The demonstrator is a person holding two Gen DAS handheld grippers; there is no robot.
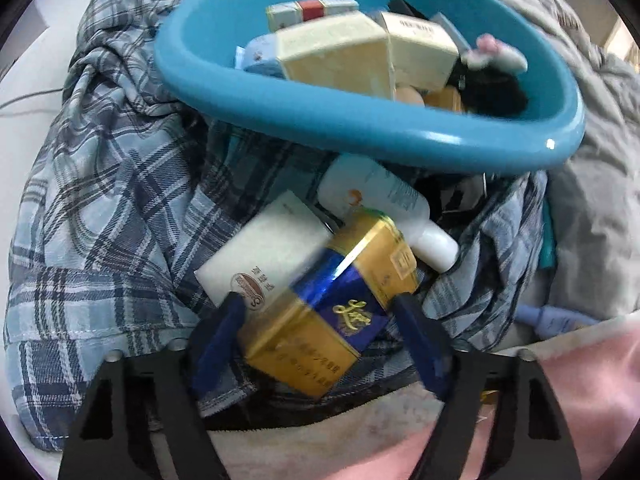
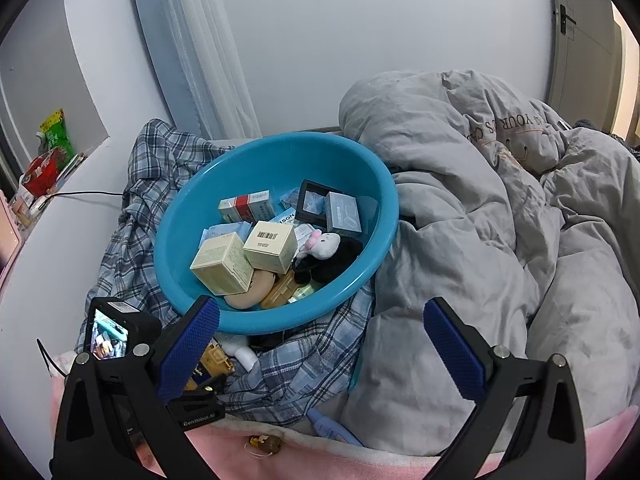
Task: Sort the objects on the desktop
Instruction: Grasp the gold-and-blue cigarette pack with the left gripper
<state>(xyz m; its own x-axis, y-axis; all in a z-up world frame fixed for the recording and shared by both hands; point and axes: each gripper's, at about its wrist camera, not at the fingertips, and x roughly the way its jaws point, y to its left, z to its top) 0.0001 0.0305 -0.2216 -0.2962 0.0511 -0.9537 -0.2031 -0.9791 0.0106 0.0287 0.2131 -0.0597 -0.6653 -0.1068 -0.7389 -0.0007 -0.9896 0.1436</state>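
A blue basin [image 1: 360, 128] [image 2: 180, 216] sits on a plaid shirt [image 1: 112, 208] and holds several small boxes, a round compact and a plush toy [image 2: 324, 246]. In the left wrist view my left gripper [image 1: 320, 316] is shut on a gold and blue box [image 1: 328, 304], just below the basin. A white box [image 1: 268, 248] and a white bottle [image 1: 384, 208] lie beside it. In the right wrist view my right gripper [image 2: 320, 344] is open and empty, above the basin's near rim. The left gripper's body [image 2: 120, 344] shows at lower left.
A rumpled grey duvet [image 2: 500, 220] fills the right side. A pink blanket [image 2: 280, 456] lies along the near edge. A lilac tube [image 2: 332, 426] pokes out below the shirt. A shelf at the far left holds snack packets [image 2: 48, 156] and a cable.
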